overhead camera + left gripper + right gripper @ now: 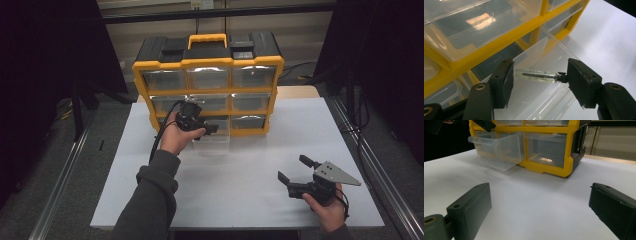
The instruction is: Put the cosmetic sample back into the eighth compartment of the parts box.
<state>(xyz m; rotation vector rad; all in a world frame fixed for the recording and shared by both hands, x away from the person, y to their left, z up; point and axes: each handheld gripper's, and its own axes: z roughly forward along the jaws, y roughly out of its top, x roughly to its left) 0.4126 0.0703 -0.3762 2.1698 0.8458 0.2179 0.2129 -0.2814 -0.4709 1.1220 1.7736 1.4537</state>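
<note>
**Left gripper holds a small vial over a pulled-out drawer; right gripper idle and spread**

Left gripper (540, 75) is clamped on a small clear vial (536, 74), which lies crosswise between the two black jaws with its dark cap against the right-hand jaw and a dark rod visible inside. Gripper and vial sit just above a clear plastic drawer (541, 100) that is pulled out of the bottom row of the yellow and black drawer cabinet (207, 62). In the high view the left hand (176, 137) carries this gripper right at the cabinet's front, at the middle of its lowest row.

Right gripper (296, 169) is released, its jaws spread wide with nothing between them. It sits low over the white table (240, 185) at the near right, well apart from the cabinet, held in the right hand (325, 207). From the right gripper view, the pulled-out drawer juts forward from the cabinet's front, with the closed clear drawers beside and above it.
</note>
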